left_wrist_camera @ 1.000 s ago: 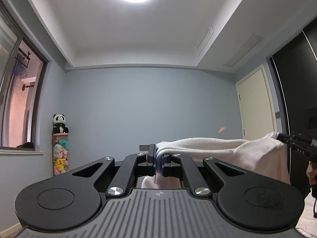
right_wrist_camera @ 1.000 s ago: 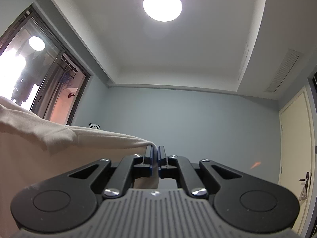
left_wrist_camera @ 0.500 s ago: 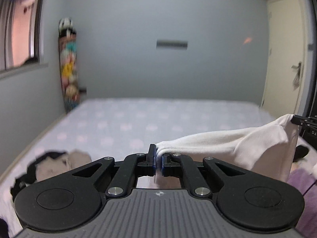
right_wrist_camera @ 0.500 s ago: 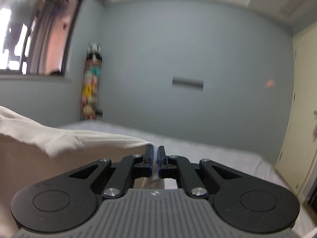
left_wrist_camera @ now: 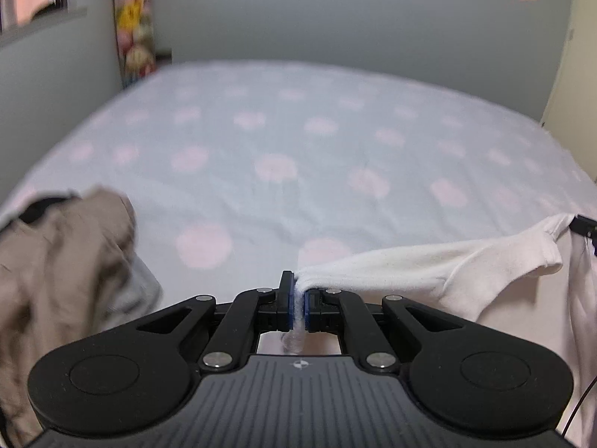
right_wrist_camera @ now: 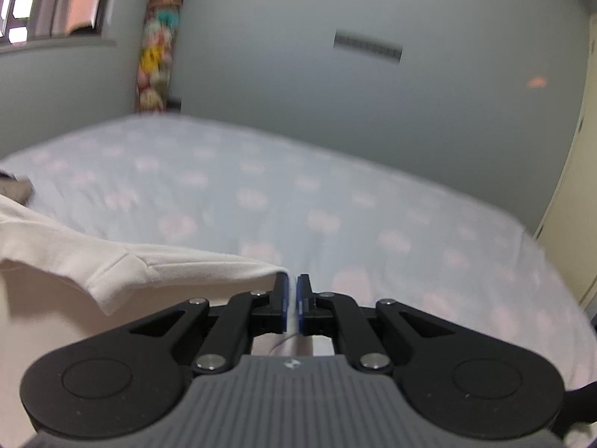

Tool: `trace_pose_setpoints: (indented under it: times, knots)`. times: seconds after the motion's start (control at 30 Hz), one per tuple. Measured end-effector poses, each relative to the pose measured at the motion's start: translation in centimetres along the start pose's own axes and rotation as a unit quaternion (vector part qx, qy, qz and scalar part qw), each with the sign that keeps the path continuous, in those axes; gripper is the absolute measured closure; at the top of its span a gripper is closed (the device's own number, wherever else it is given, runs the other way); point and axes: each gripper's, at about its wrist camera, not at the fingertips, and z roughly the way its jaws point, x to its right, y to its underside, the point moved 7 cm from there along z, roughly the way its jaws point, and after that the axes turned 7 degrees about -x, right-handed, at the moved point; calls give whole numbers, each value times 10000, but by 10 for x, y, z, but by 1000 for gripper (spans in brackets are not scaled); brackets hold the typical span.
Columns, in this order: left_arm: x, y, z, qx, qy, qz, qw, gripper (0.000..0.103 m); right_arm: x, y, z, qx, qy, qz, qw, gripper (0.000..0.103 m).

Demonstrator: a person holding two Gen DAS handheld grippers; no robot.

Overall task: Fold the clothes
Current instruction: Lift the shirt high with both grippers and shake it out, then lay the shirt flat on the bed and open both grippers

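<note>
Grippers: left gripper point(left_wrist_camera: 297, 298) and right gripper point(right_wrist_camera: 293, 300) each pinch a corner of white garment point(left_wrist_camera: 429, 265), stretched between them above bed point(left_wrist_camera: 298, 130), probably to lay it flat for folding.

The tall column of colourful plush toys point(right_wrist_camera: 158, 43) at 11 o'clock is smeared by motion blur, and its top is cut off in the left wrist view. The crumpled beige cloth garment point(left_wrist_camera: 63, 280) at 9 o'clock runs off the frame edge. The white knit garment point(left_wrist_camera: 466, 265) leaves the picture at 3 o'clock, its lower part hidden.
</note>
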Motion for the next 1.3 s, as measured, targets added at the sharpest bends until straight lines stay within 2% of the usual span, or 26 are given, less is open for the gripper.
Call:
trace_pose_setpoints:
  times: [0.17, 0.37, 0.6, 0.77, 0.8, 0.83, 0.87, 0.93, 1.03, 1.3]
  knots:
    - [-12, 8, 52, -406, 37, -173, 9990, 100, -12, 21, 69, -515, -86, -98, 9986, 97]
    - [-20, 15, 100, -740, 67, -398, 9964, 99, -21, 33, 120, -958, -310, 75, 9949, 97]
    - [-25, 12, 103, -768, 165, -599, 9951, 97, -17, 35, 130, -1140, -479, 327, 9918, 94]
    - [-28, 4, 108, -673, 245, -942, 9930, 89, -21, 28, 145, -1315, -505, 492, 9888, 90]
    - [-28, 3, 108, -693, 249, -989, 9924, 88, -19, 26, 145, -1355, -538, 581, 9876, 90]
    - [-28, 3, 107, -706, 254, -1002, 9921, 84, -16, 25, 143, -1378, -565, 685, 9865, 85]
    - [-28, 3, 103, -701, 242, -992, 9923, 81, -12, 24, 140, -1394, -590, 796, 9853, 70]
    - [-30, 3, 89, -610, 211, -928, 9936, 68, -3, 24, 131, -1358, -584, 885, 9850, 61]
    - [-35, 5, 61, -448, 197, -917, 9946, 57, 8, 24, 111, -1300, -523, 904, 9860, 61]
    - [-34, 30, -22, -289, 290, -771, 9962, 55, 26, 45, 20, -1109, -746, 1120, 9847, 60]
